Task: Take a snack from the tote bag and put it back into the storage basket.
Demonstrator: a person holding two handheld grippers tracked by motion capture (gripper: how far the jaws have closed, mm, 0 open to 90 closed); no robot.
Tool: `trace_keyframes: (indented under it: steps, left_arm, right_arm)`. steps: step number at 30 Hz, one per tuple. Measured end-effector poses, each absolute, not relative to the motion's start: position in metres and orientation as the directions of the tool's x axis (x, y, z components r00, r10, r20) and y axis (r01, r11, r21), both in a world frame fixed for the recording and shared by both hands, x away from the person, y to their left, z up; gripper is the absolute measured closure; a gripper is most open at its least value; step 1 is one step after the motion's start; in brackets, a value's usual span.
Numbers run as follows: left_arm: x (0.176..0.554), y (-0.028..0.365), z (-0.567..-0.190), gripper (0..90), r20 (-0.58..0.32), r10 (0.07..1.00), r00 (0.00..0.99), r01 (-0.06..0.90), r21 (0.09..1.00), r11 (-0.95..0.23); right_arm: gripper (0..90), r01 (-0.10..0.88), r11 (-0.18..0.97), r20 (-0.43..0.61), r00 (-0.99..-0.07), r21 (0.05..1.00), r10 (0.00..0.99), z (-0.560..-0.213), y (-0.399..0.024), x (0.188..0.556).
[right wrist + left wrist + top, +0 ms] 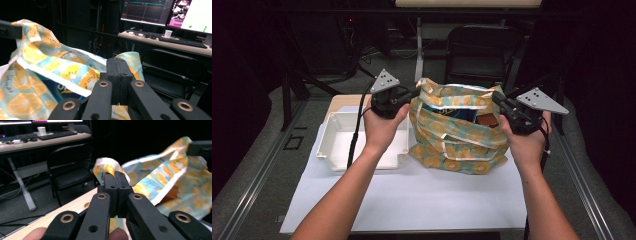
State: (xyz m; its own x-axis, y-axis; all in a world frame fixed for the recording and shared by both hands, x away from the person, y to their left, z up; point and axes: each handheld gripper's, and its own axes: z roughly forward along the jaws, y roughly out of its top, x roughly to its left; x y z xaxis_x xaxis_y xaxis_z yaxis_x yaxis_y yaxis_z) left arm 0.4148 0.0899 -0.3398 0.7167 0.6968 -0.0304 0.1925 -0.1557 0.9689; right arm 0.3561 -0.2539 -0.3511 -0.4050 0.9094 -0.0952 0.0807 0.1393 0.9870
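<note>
Between the jaws of the left gripper (408,95) and right gripper (502,103), both clamped tight, the bag (457,132) rim is stretching and risks slipping free or spilling.

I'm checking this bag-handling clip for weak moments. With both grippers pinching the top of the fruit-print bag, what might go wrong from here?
1. The left gripper and right gripper each pinch only a thin bit of the bag rim, so the fabric may slip out.
2. The bag's mouth gapes over a blue packet; uneven pulling may tip the contents out.
3. The white tray sits close beside the bag, so a swing could knock it.
</note>
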Motion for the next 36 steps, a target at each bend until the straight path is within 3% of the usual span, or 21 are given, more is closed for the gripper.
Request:
trace_keyframes:
  steps: [6,10,20,23,27,28,33,36]
  left_arm:
    - [0.454,0.095,-0.356,90.0,-0.163,0.713,0.682,0.341,0.933,-0.113]
    - [0.469,0.092,-0.391,90.0,-0.265,0.708,0.654,0.459,0.883,-0.094]
    - [0.469,0.08,-0.426,90.0,-0.287,0.694,0.66,0.53,0.833,-0.16]
    - [0.467,0.084,-0.429,89.9,-0.285,0.706,0.649,0.538,0.827,-0.161]
    - [0.465,0.092,-0.43,78.3,-0.312,0.711,0.63,0.544,0.831,-0.118]
    - [0.464,0.095,-0.428,78.3,-0.312,0.717,0.623,0.54,0.835,-0.106]
    - [0.448,0.116,-0.417,57.1,-0.325,0.716,0.618,0.487,0.873,-0.024]
    - [0.442,0.121,-0.412,52.8,-0.324,0.717,0.617,0.47,0.883,-0.005]
  right_arm:
    - [90.0,0.146,0.161,-0.093,-0.388,0.976,0.917,-0.352,-0.249,0.38]
    - [90.0,0.239,0.169,-0.068,-0.38,0.956,0.923,-0.367,-0.251,0.4]
    - [87.7,0.328,0.112,0.028,-0.392,0.938,0.92,-0.392,-0.258,0.411]
    - [78.6,0.344,0.137,-0.003,-0.362,0.929,0.932,-0.396,-0.263,0.411]
    - [50.1,0.345,0.083,0.025,-0.298,0.935,0.954,-0.399,-0.28,0.407]
    - [50.1,0.345,0.083,0.025,-0.298,0.935,0.954,-0.399,-0.28,0.407]
    - [33.1,0.264,0.075,0.037,-0.394,0.962,0.919,-0.395,-0.292,0.382]
    - [30.4,0.246,0.086,0.027,-0.423,0.966,0.906,-0.392,-0.292,0.376]
